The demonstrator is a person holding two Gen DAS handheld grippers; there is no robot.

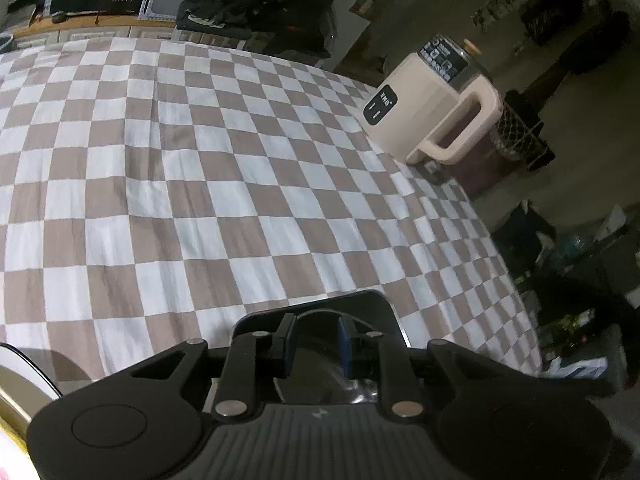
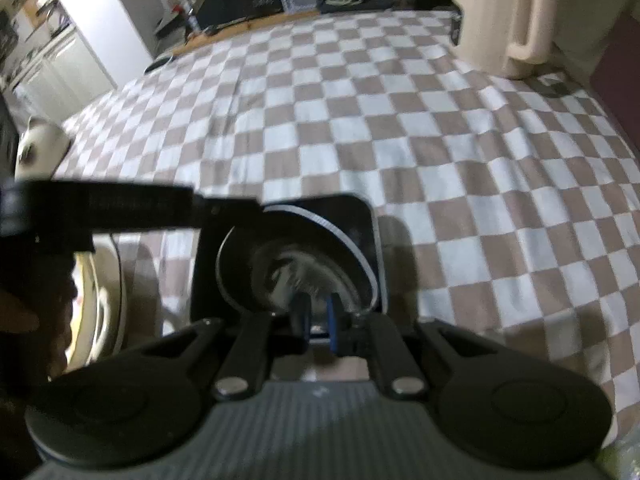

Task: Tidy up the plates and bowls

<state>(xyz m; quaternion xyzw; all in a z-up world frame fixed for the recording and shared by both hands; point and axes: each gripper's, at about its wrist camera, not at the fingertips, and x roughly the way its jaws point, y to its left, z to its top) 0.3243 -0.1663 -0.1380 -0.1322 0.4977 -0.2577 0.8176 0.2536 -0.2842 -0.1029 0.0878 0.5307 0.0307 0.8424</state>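
Observation:
A black square plate lies on the checked tablecloth with a round, glassy dark bowl resting in it. My right gripper points steeply down at the bowl's near rim, and its two fingers stand close together on that rim. My left gripper comes in from the left to the bowl's far-left rim. In the left wrist view the left gripper has its fingers apart, with the thin bowl rim arching between them and the square plate behind. The picture is blurred around the bowl.
A cream round plate sits just left of the square plate, and its edge shows in the left wrist view. A cream kettle-like appliance stands at the table's far right corner. A pale pot is at the left edge. Clutter lines the back.

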